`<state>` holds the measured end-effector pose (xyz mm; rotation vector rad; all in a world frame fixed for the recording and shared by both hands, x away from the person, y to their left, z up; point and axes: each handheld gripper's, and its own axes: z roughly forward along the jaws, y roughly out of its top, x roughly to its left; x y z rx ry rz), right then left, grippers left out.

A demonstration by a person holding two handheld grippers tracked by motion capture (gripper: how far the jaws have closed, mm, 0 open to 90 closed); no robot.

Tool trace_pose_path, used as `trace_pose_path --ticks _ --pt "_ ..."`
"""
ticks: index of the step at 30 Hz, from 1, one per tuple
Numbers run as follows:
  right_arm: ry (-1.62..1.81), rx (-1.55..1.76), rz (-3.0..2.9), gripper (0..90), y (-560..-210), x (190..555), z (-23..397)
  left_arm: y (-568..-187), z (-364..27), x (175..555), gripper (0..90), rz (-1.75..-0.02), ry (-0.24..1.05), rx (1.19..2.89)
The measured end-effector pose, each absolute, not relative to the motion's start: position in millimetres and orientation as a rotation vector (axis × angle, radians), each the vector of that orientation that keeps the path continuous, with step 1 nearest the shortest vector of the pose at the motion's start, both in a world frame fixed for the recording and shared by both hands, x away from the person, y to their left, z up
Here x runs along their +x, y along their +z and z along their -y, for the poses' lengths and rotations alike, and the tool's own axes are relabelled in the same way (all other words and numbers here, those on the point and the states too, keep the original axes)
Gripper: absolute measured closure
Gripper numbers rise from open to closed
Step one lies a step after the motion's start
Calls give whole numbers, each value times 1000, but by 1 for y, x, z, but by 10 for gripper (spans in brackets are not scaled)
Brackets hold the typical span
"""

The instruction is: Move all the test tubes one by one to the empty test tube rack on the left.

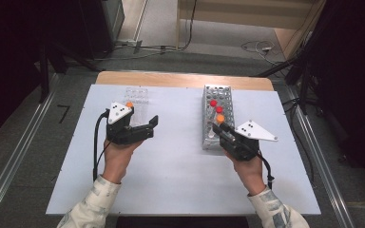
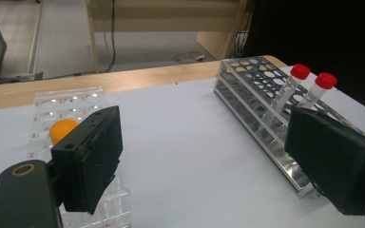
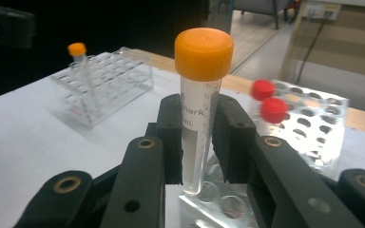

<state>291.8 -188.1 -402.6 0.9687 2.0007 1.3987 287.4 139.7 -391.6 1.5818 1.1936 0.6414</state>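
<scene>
Between the two black pads of the right gripper stands an orange-capped tube, clamped upright by its clear body, its foot just above the near holes of the metal rack. That close view alone lets the print on the tube be read: part of a word ending in "hark" and, below it, "mL", beside a printed scale. From the high view the same tube shows as little more than an orange dot at the right gripper, over the near half of the metal rack, with two red-capped tubes seated behind it.

Seen from the left gripper view, those red-capped tubes lean in the perforated metal rack, something the top-down camera flattens. The left gripper stands wide, nothing between its pads, hovering over the near end of a clear plastic rack. Red digits run down that rack's edge, too small to read surely. A second orange-capped tube sits in it; in the right gripper view it rises upright from the clear rack far across the pale blue table.
</scene>
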Motion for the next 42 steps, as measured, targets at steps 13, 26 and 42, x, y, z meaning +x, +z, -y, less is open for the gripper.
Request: trace_pose_path --ticks 13,26,42 --pt "1402 895 -2127 713 -425 285 151 -393 -116 281 137 -1126 595 1641" --pt "1377 859 -2201 713 -444 284 127 -401 -89 275 162 -1039 524 1715" --pt "1405 817 -2234 713 -444 275 116 -410 -71 270 629 -864 399 1791"
